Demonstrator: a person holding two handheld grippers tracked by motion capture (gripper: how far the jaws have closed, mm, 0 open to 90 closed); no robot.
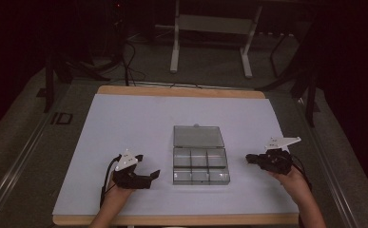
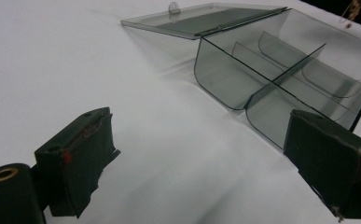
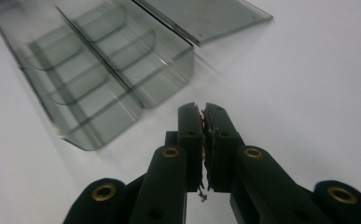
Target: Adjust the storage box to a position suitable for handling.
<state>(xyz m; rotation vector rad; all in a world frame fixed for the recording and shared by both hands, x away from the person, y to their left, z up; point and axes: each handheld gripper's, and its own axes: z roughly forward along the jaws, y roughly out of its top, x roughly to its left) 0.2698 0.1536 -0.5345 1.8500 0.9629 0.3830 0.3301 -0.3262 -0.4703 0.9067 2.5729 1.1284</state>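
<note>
A clear grey plastic organizer box [image 1: 200, 165] with several empty compartments sits mid-table, its lid [image 1: 198, 136] folded flat behind it. My left gripper [image 1: 154, 175] rests on the white mat to the box's left, jaws wide open with nothing between them; in the left gripper view the box [image 2: 281, 79] lies ahead and to the right. My right gripper [image 1: 249, 158] rests to the box's right, jaws pressed together and empty; in the right gripper view its tips [image 3: 203, 112] point toward the box [image 3: 99, 70].
A white mat [image 1: 124, 123] covers the wooden table [image 1: 181, 91]. Beyond the far edge stand a white frame's legs [image 1: 174, 57] and cables on dark flooring. A person's hands [image 1: 293, 183] enter from the near edge.
</note>
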